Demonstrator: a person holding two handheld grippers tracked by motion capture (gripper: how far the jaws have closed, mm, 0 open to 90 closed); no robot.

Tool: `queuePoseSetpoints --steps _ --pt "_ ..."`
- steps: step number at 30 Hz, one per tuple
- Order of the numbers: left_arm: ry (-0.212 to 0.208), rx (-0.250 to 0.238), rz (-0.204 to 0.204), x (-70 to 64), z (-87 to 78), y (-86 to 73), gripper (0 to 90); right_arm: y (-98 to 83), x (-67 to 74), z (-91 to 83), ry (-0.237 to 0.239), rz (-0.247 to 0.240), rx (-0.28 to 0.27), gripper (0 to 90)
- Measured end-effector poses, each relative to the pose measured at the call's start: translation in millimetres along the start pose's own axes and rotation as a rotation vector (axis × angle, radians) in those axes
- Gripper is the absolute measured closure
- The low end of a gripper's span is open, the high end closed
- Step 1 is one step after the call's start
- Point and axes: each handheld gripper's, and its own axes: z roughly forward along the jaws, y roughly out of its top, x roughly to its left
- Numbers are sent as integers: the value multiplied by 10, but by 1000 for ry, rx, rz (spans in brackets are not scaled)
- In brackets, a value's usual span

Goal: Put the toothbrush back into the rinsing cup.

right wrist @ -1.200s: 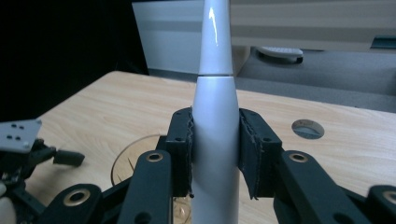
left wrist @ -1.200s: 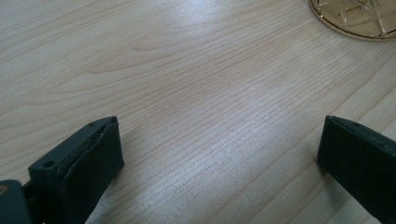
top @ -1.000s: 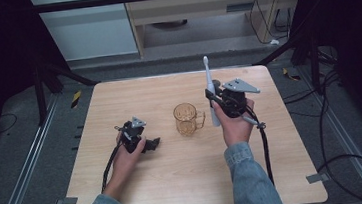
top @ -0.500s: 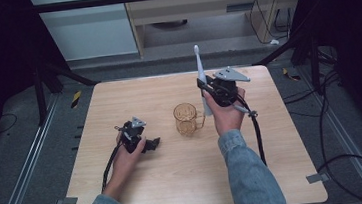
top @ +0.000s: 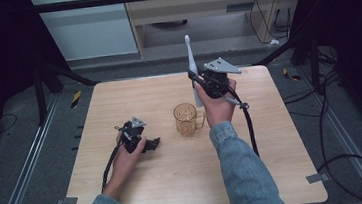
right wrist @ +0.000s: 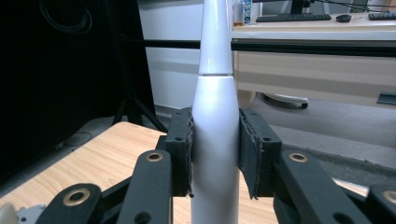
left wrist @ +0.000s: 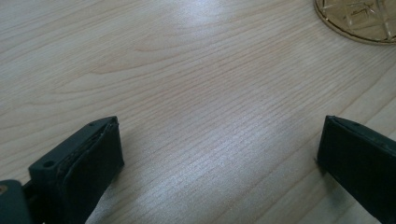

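Gripping the white electric toothbrush (right wrist: 214, 140) by its handle, right gripper (top: 198, 80) has both pads pressed on the sides; brush stands near upright, head up, held off the table (top: 256, 175) above and just behind the one amber glass mug (top: 186, 119). Left gripper (top: 148, 145) rests on the table well left of the mug, jaws wide apart, nothing between them. One toothbrush, one mug.
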Motion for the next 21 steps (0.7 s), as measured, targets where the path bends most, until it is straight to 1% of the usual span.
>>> queuePoseSetpoints --steps 1,5,8,13,15,17,18,21 --pt "0 0 0 0 0 0 0 2 2 8 5 6 -1 671" --pt "0 0 0 0 0 0 0 -11 4 42 7 1 0 671" --pt "0 0 -1 0 0 0 0 -29 -20 104 10 11 9 670" --pt "0 0 -1 0 0 0 0 -64 -6 138 9 -8 24 670" --pt "0 0 -1 0 0 0 0 -72 12 163 15 -5 11 670" --pt "-1 0 0 0 0 0 0 -76 28 177 21 -3 11 670" --pt "-1 1 0 0 0 0 0 -88 63 200 28 -10 14 670" --pt "-1 1 0 0 0 0 0 -117 97 231 36 -18 22 671"
